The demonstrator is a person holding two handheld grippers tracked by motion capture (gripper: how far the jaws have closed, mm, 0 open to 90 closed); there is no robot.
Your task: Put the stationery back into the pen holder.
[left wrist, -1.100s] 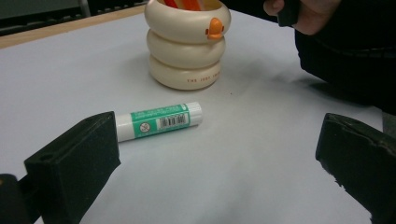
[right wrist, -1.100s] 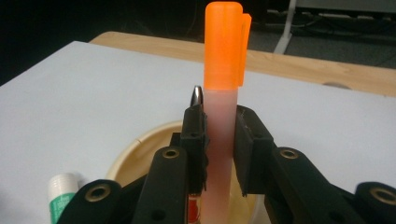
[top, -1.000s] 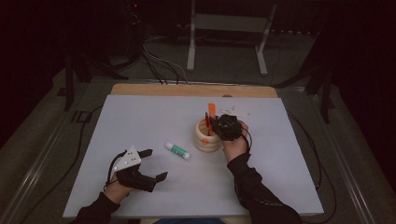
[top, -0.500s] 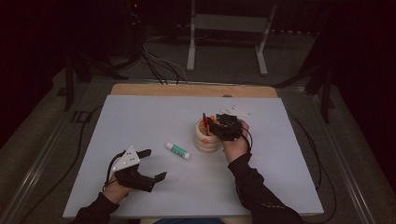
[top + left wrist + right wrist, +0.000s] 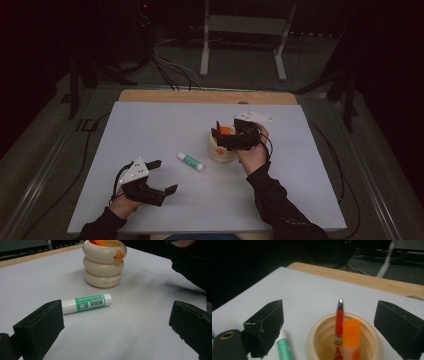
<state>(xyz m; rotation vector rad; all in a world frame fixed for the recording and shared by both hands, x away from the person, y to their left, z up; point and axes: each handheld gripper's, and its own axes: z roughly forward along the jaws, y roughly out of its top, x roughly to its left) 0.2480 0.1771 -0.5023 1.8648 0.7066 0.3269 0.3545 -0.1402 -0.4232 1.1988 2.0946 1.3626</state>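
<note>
Right gripper view | my right claw point(image 5: 337, 322) had just spread, empty, over the cup point(image 5: 322, 327) at lower centre | orange marker point(image 5: 352, 337) dropped in | left claw point(image 5: 117, 327) gaped | next: glue stick point(image 5: 86, 303).

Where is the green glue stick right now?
The green glue stick lies flat on the white table in the high view, just left of the cream cup, between the cup and the left tool.

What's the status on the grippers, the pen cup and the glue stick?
Right gripper over cup, jaws just opened, nothing between them. Red pen, orange marker in cup. Left gripper open, short of glue stick. Path clear.
</note>
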